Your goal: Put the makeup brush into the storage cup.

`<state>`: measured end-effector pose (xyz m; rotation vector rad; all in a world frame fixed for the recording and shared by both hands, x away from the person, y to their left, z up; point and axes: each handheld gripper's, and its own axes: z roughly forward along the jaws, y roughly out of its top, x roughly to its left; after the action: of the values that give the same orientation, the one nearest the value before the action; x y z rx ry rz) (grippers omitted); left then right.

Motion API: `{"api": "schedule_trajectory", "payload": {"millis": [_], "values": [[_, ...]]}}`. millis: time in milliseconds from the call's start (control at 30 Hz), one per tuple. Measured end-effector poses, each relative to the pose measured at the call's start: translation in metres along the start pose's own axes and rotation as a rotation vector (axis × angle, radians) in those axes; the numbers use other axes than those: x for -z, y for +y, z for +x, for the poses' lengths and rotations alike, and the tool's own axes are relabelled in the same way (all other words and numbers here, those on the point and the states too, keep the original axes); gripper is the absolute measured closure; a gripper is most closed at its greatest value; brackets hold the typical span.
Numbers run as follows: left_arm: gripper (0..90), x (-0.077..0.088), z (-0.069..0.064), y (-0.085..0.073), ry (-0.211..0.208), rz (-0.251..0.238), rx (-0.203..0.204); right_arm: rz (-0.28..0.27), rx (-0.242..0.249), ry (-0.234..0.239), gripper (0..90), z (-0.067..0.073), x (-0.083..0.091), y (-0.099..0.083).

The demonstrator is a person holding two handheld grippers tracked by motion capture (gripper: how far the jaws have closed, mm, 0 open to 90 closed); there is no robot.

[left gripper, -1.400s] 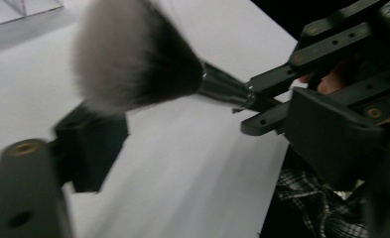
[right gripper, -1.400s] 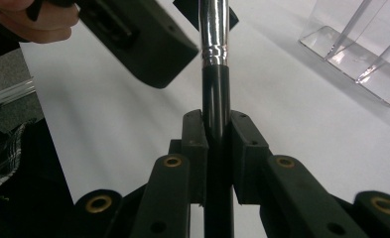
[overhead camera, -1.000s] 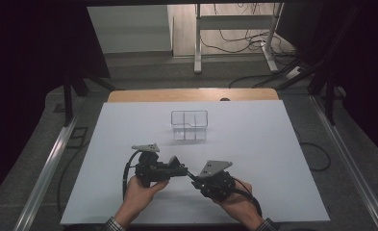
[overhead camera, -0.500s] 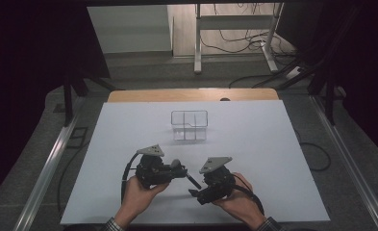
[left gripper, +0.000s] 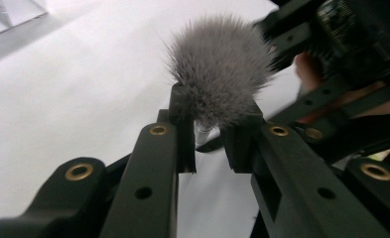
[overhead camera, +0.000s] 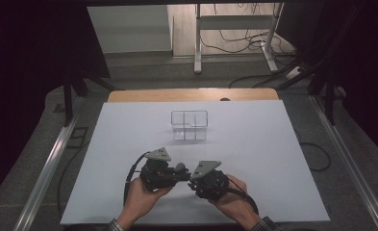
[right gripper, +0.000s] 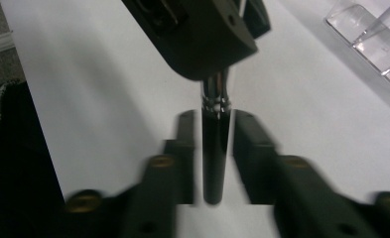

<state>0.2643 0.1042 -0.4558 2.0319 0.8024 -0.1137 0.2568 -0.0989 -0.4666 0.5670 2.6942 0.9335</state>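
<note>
High view, clear organiser [overhead camera: 189,125] beyond brush [overhead camera: 179,168]

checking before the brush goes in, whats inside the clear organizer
The clear organizer looks empty: through its transparent walls only the dividers and the white table show. The makeup brush is not in it; it sits between the two grippers. The compartment floors by the near wall are hard to make out.

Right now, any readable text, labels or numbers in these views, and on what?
None readable.
Faint pale marks on the black body of the right gripper, seen in the left gripper view: too blurred to read.
Fluffy grey makeup brush and clear plastic compartment box: unmarked.
</note>
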Motion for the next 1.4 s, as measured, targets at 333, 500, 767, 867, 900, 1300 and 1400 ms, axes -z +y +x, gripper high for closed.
{"api": "schedule_trajectory", "payload": {"millis": [333,500,767,867,900,1300,1400], "values": [[47.1,0.006,0.007,-0.004,0.040,-0.035,-0.014,-0.027,-0.075,0.036,78.4,-0.012,0.005,-0.003],[33.7,0.008,0.008,-0.007,0.079,-0.017,-0.043,-0.046,-0.091,0.042,78.5,-0.017,0.007,-0.006],[19.7,0.010,0.010,-0.013,0.128,0.005,-0.078,-0.062,-0.090,0.026,78.4,-0.020,0.009,-0.010],[15.7,0.012,0.012,-0.016,0.147,0.014,-0.080,-0.077,-0.093,0.017,78.4,-0.022,0.013,-0.011],[14.9,0.012,0.012,-0.016,0.147,0.014,-0.080,-0.077,-0.093,0.017,78.4,-0.022,0.013,-0.011],[8.9,0.018,0.014,-0.022,0.173,0.030,-0.087,-0.104,-0.102,0.016,78.2,-0.028,0.020,-0.017],[7.6,0.021,0.016,-0.023,0.188,0.032,-0.082,-0.107,-0.107,0.016,78.2,-0.029,0.021,-0.018]]}}
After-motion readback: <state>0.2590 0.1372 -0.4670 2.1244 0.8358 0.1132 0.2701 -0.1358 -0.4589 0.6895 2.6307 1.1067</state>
